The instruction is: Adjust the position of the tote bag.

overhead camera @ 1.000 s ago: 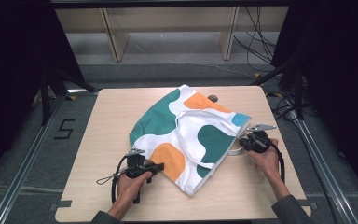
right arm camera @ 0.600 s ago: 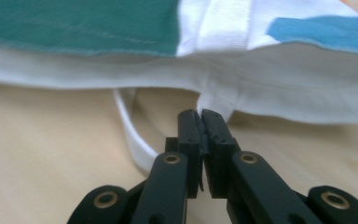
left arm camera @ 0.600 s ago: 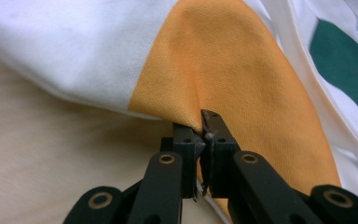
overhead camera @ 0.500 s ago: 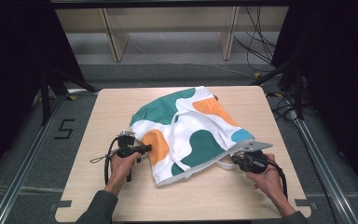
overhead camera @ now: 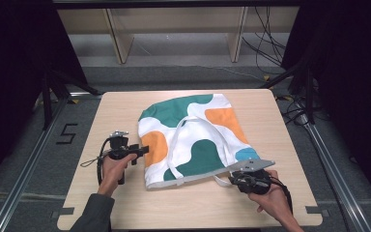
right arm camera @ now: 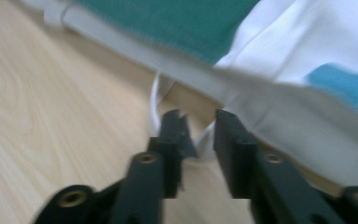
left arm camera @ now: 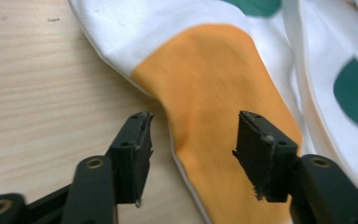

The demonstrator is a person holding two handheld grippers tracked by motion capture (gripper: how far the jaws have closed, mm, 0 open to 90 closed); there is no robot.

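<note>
The left gripper has just opened wide, its jaws straddling the orange left edge of the white, green and orange cloth tote bag without pressing. The right gripper, jaws just parting narrowly, stands at the bag's near-right corner around a white strap. Bare light wooden table lies at both sides.

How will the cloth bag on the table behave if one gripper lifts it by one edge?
The cloth bag will probably sag and fold, since its fabric already lies in soft creases on the table. It seems light for its size, being thin and flat. Its loose white straps may dangle and catch.
</note>
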